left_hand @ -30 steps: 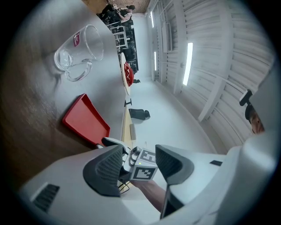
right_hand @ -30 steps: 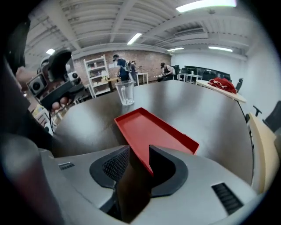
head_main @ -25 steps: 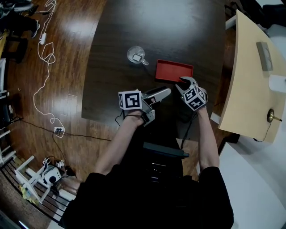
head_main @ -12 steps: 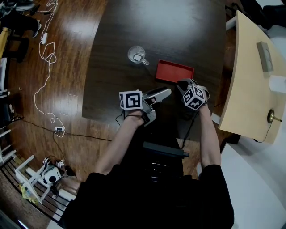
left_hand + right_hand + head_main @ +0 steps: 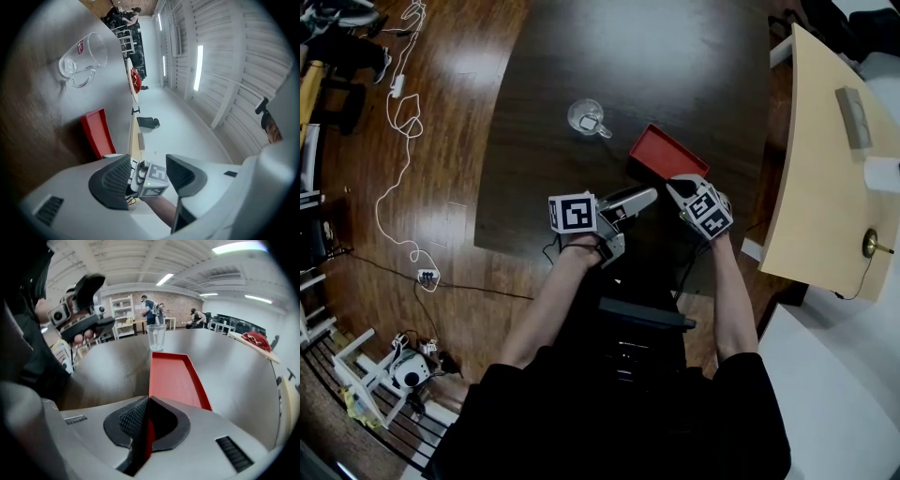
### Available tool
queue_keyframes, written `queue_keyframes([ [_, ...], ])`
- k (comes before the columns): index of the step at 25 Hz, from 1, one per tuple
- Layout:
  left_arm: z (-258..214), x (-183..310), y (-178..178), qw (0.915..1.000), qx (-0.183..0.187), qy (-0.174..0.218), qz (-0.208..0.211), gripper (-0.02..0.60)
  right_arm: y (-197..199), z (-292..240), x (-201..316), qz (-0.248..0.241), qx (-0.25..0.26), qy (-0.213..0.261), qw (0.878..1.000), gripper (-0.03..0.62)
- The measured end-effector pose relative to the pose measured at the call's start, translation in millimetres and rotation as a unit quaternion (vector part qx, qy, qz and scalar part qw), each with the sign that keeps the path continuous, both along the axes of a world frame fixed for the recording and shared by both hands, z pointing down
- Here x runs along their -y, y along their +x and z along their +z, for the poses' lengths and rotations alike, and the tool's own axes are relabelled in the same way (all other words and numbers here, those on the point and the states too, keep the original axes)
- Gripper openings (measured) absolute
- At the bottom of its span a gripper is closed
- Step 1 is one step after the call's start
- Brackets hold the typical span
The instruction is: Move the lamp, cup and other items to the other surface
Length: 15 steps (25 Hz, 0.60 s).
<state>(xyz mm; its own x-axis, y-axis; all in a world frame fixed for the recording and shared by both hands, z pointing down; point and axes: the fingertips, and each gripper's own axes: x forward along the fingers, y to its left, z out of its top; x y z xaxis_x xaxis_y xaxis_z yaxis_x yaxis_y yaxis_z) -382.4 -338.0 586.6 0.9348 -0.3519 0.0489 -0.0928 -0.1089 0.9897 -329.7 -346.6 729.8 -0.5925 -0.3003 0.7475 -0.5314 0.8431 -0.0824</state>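
Observation:
A red tray [image 5: 667,152] lies on the dark table [image 5: 656,56], turned at an angle with its near end raised. My right gripper [image 5: 680,181] is at that near end, jaws closing, and its pads pinch the tray's rim [image 5: 149,380] between them. In the right gripper view the red tray [image 5: 173,378] runs away from the right gripper [image 5: 146,420] toward a clear glass mug [image 5: 156,337]. The glass mug [image 5: 587,116] stands left of the tray. My left gripper [image 5: 649,195] hovers open and empty near the table's front edge, just left of the right one. The left gripper [image 5: 149,171] faces the tray [image 5: 96,131] and the mug [image 5: 83,54].
A light wooden table [image 5: 820,187] stands to the right, carrying a grey flat object [image 5: 854,117], a white cylinder [image 5: 883,173] and a small brass piece [image 5: 869,244]. A dark chair [image 5: 642,314] sits under me. White cables [image 5: 394,112] trail over the wooden floor at the left.
The right gripper's jaws have gone from wide open to shut on the tray's near rim. The tray has turned and its near end has lifted. The left gripper has stayed in place.

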Motion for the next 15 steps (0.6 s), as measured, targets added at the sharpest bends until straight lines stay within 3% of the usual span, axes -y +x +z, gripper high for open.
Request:
queue_keyframes([
  [3,-6,-4,3,1.0,-0.001,0.004,-0.002,0.236,9,-26,9,0.089,0.101,-0.027,0.991,0.026],
  [7,-16,-12,8,0.9999,0.0,0.012,-0.002,0.236,21,-72,15,0.185,0.246,-0.06,0.949,0.025],
  [15,-39,-25,28,0.9993,0.006,0.036,0.002,0.236,51,-132,6,0.248,0.402,-0.07,0.879,0.026],
])
